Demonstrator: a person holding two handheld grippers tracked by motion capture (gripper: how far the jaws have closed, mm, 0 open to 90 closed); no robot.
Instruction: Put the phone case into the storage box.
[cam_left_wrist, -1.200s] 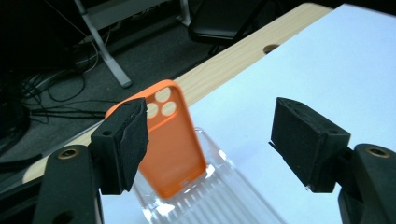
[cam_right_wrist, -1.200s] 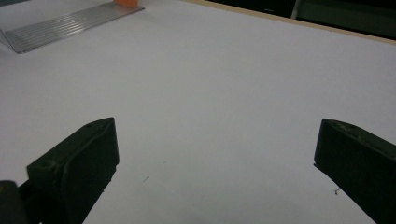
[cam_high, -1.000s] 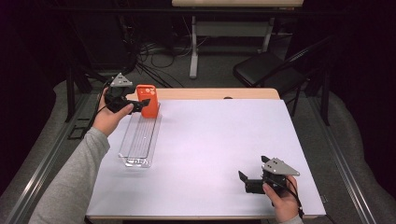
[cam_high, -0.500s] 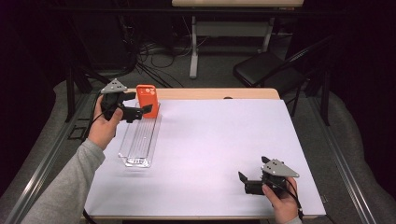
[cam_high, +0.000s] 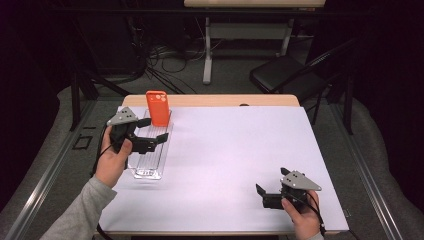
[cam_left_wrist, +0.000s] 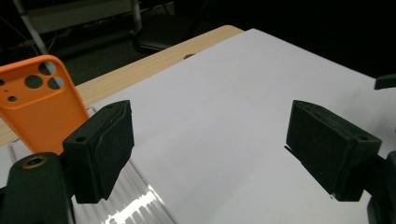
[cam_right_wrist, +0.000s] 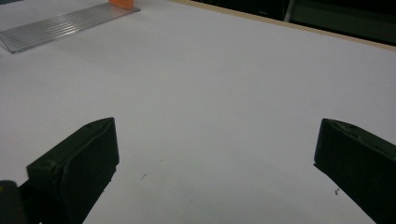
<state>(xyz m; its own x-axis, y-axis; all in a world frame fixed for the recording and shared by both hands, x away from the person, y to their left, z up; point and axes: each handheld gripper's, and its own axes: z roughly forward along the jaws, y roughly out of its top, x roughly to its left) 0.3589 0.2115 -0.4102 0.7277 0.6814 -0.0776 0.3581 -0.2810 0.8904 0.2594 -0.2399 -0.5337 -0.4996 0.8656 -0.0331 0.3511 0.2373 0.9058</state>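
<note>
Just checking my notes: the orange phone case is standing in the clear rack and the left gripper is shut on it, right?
Not quite. The orange phone case does stand in the clear rack, but the left gripper is open and holds nothing; the left gripper view shows its fingers spread, with the case behind them.

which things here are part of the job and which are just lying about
In the job:
orange phone case, standing upright at the rack's far end
clear ribbed rack
left gripper, open, beside the rack

Lying about:
right gripper, open, idle
black chair
floor cables
</note>
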